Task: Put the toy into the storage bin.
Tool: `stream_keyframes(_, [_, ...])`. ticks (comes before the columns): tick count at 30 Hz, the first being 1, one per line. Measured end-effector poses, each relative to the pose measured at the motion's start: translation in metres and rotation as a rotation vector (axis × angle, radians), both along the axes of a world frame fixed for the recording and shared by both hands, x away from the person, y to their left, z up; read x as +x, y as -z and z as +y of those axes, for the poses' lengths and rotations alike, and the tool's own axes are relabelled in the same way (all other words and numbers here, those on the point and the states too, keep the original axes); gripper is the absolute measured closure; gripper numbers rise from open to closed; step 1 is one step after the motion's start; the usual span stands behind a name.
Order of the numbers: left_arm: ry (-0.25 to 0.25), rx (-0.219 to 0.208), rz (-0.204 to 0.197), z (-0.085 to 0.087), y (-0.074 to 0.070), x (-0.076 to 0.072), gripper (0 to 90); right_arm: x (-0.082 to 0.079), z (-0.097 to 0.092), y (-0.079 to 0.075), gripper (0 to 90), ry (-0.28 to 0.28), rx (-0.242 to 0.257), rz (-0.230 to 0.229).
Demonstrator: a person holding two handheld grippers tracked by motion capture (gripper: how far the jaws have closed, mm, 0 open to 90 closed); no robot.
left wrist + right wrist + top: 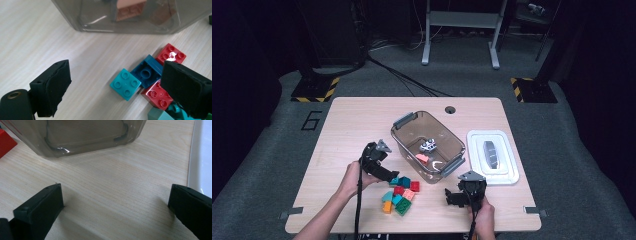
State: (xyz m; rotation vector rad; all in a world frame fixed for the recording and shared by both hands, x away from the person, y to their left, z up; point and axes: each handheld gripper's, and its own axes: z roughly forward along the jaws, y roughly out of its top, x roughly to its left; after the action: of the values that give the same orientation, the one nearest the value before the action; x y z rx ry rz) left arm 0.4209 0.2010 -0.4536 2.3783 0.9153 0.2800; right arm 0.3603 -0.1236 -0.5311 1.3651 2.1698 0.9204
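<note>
A pile of small bricks [399,193] in teal, red, orange and green lies on the wooden table [357,120] near its front edge. My left gripper [391,176] hovers at the pile's left edge. In the left gripper view my left gripper [117,75] stands open over a light teal brick [125,84]. Beside that brick lie a dark blue brick [147,71] and two red bricks [171,53]. No pad touches any of them. My right gripper [452,196] rests low at the front right, open over bare wood [115,195].
A clear grey bin [427,142] stands mid-table holding an orange brick [422,158] and a black-and-white piece [428,145]. Its white lid [492,157] lies to the right. The bin wall [100,15] is just beyond the pile.
</note>
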Motion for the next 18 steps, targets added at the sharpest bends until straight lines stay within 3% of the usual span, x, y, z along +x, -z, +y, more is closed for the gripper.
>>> stream_keyframes(6, [-0.007,-0.025,0.012,-0.006,0.014,-0.001,9.5,0.000,0.000,0.000,0.0,0.000,0.000,0.000])
stream_keyframes(12, [-0.084,-0.060,0.035,-0.007,0.026,0.007,13.6,0.000,0.000,0.000,0.0,0.001,-0.001,0.000])
stream_keyframes(17, [-0.125,-0.027,0.064,-0.004,0.036,0.011,15.2,0.000,0.000,0.000,0.0,0.000,-0.001,-0.001])
stream_keyframes(18, [-0.125,-0.004,0.072,-0.002,0.039,0.011,15.4,0.000,0.000,0.000,0.0,0.001,-0.001,-0.001])
